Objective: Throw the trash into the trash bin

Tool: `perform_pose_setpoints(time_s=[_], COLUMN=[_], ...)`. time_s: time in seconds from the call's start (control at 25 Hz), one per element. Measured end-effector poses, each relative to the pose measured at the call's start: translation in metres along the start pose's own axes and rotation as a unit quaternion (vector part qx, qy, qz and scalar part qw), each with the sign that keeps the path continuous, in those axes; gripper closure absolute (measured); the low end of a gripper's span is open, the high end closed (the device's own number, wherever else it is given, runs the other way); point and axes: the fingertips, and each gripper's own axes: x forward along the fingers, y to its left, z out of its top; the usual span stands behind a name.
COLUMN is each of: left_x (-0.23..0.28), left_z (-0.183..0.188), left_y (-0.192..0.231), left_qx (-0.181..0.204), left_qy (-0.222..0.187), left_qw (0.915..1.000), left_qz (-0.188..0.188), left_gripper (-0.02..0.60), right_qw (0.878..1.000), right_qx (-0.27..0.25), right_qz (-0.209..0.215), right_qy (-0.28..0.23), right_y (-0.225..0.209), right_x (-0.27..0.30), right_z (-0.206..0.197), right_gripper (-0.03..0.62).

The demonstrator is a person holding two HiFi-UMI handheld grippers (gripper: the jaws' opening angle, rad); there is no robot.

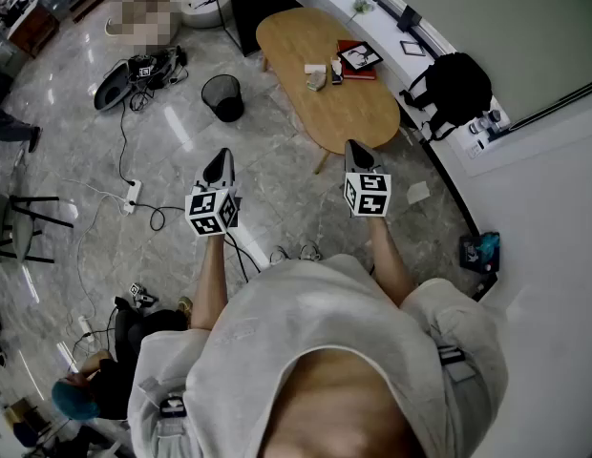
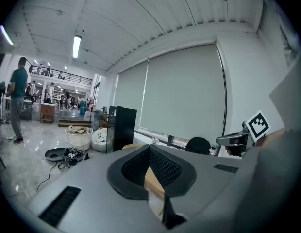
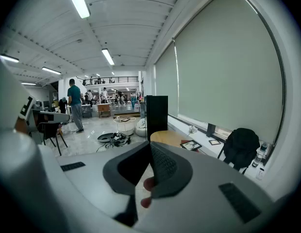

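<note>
The trash point(image 1: 317, 76) lies near the middle of the table point(image 1: 358, 113), just beside a red book point(image 1: 357, 60). It looks like a couple of small crumpled wrappers, though the head view shows it too small to be sure. The bin point(image 1: 222, 96), black and round, stands on the floor off the table's left side, near the table but not touching it and well apart from the trash. You hold both grippers out in front of you, side by side and apart from each other, over the floor and short of the table. Your left gripper point(image 1: 222, 155) points roughly toward the bin, and its jaws are together at the tips with nothing between them. Your right gripper point(image 1: 354, 146) points at the near end of the table. Its jaws are closed tip to tip as well, and it carries nothing. Neither gripper touches the trash, the table or the bin. To your right a white scrap point(image 1: 417, 192) lies on the floor close to the wall. Beyond the table a black backpack point(image 1: 455, 86) sits on the ledge along the wall. To your left a power strip point(image 1: 134, 195) and its cable trail across the floor. A person in a teal cap point(image 1: 74, 399) is low down behind you on that side.
</note>
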Motion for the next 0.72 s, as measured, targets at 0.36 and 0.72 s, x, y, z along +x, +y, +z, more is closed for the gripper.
perform_pose_setpoints(time_s=[0.36, 0.72], left_x=[0.006, 0.009], left_z=[0.005, 0.006], left_y=[-0.002, -0.023], left_qx=[0.004, 0.007], left_qy=[-0.002, -0.001], left_qw=[1.0, 0.9999], left_qz=[0.001, 0.008], left_gripper=[0.563, 0.563], right_qw=[1.0, 1.0], right_qx=[-0.006, 0.002], right_qz=[0.01, 0.024], right_qy=[-0.002, 0.0], right_y=[0.004, -0.012], right_x=[0.005, 0.0], right_z=[0.004, -0.006], right_gripper=[0.565, 0.563])
